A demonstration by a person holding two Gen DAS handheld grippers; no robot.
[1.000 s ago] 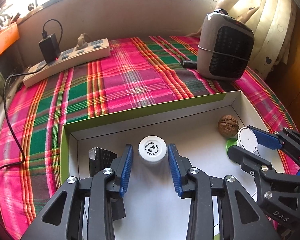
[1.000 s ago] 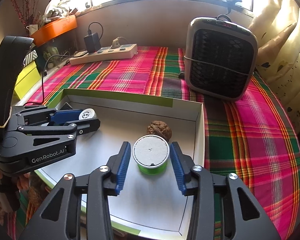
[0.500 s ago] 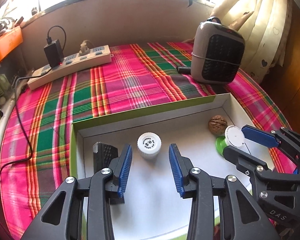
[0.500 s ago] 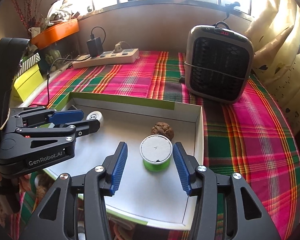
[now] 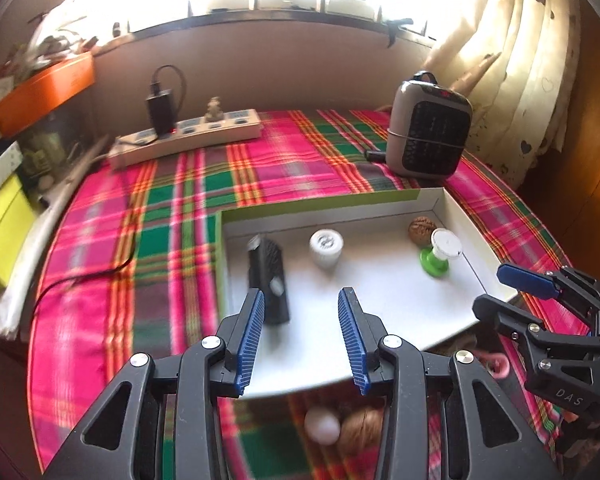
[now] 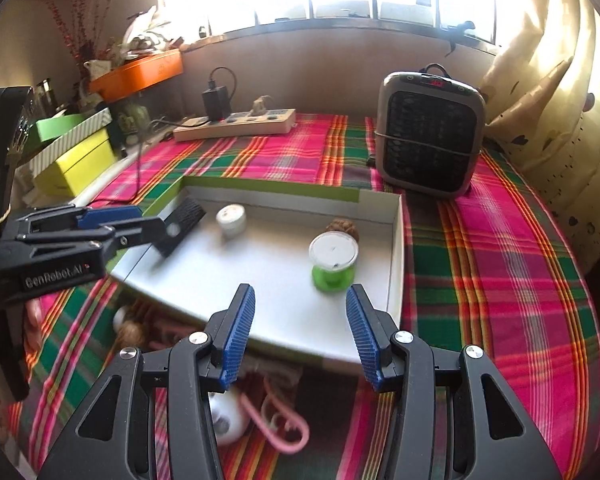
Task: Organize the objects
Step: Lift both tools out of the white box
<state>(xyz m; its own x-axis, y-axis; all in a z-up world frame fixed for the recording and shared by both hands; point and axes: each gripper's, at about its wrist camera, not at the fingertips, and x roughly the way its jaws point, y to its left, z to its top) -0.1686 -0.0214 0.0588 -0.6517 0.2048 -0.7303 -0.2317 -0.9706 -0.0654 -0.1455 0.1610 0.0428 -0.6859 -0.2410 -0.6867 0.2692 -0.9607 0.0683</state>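
Note:
A white box lid (image 5: 456, 208) (image 6: 396, 248) lies on the plaid cloth. In it are a black flat device (image 5: 268, 276) (image 6: 182, 222), a white capped jar (image 5: 326, 246) (image 6: 231, 218), a walnut (image 5: 420, 230) (image 6: 344, 227) and a green spool with a white top (image 5: 440, 252) (image 6: 333, 258). My left gripper (image 5: 302, 336) is open and empty, above the lid's near edge. My right gripper (image 6: 300, 336) is open and empty, short of the spool. In front of the lid lie a white ball (image 5: 322, 426), another walnut (image 5: 362, 426) and pink clips (image 6: 276, 420).
A grey fan heater (image 5: 428, 140) (image 6: 428, 136) stands behind the lid at the right. A power strip with a black charger (image 5: 188, 136) (image 6: 236, 124) lies at the back. Yellow and green boxes (image 6: 76, 156) sit left. A curtain (image 5: 532, 60) hangs right.
Both grippers have pulled back and up from the lid. The white jar and the green spool, which stood between the fingers, now stand free farther ahead. Loose objects in front of the lid came into view.

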